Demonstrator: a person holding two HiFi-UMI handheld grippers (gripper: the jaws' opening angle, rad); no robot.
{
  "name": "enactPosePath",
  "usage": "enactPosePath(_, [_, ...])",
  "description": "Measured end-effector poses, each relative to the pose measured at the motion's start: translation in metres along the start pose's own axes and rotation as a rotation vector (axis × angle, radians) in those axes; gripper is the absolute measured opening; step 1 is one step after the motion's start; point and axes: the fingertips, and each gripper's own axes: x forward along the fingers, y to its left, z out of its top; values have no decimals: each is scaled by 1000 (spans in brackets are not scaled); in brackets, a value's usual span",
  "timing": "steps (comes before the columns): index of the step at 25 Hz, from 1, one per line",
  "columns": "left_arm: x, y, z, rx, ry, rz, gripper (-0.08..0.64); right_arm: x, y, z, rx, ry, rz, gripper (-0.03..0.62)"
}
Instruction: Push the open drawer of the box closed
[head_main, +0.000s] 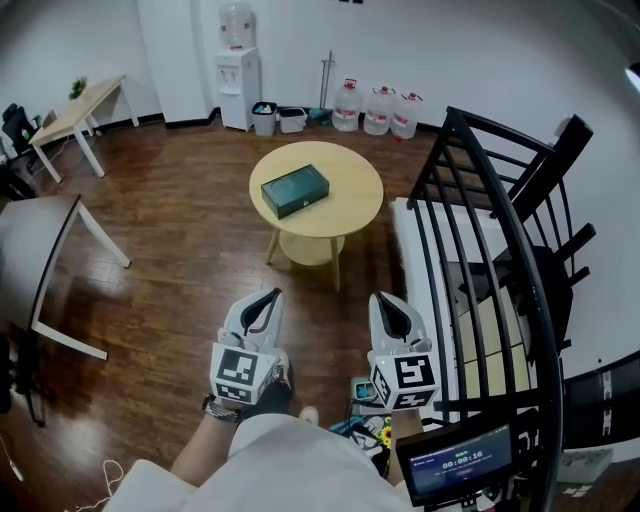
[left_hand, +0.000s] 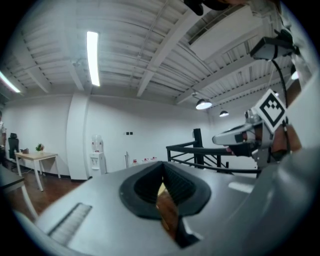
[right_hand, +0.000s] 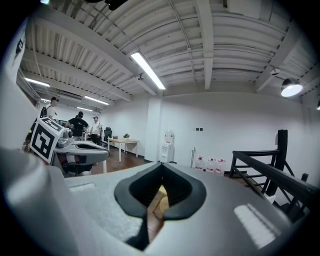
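Left gripper (head_main: 265, 298) jaws together, nothing between. Right gripper (head_main: 386, 300) likewise closed, empty. Both side by side over wood floor (head_main: 180, 250). Dark green box (head_main: 295, 190) flat on round bench (head_main: 358, 205), well ahead; drawer too small to tell.

The box (head_main: 295, 190) on the round bench (head_main: 355, 205) looked too small to show its drawer. The left tongs (left_hand: 163, 170) and right tongs (right_hand: 162, 170) blocked it in their own views. The bottom edge cropped the person's arm (head_main: 205, 450).
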Motion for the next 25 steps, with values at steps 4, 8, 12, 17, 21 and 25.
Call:
enactPosePath(4, [-18,-14,7,-5,-11,0,6,-22,11,1,-16,-1,7,3])
enactPosePath(8, [-27,-21,6,-22,-18,-21,6,-38,23,-3,-28,12,-8,3])
enactPosePath(12, [-30,-26,5,-35,-12,-60,6,-50,28,-1,-34,36,-41,3])
enactPosePath(17, [-34,-31,14,-2,-21,-93,6,-57,30,6,-22,20,-67,3])
enactPosePath(21, [-38,-24,15,4,-16,-94,6,-56,36,10,-12,11,-73,3])
enactPosePath(25, [-41,-24,13,8,-10,-98,6,-52,39,7,-2,27,-62,3])
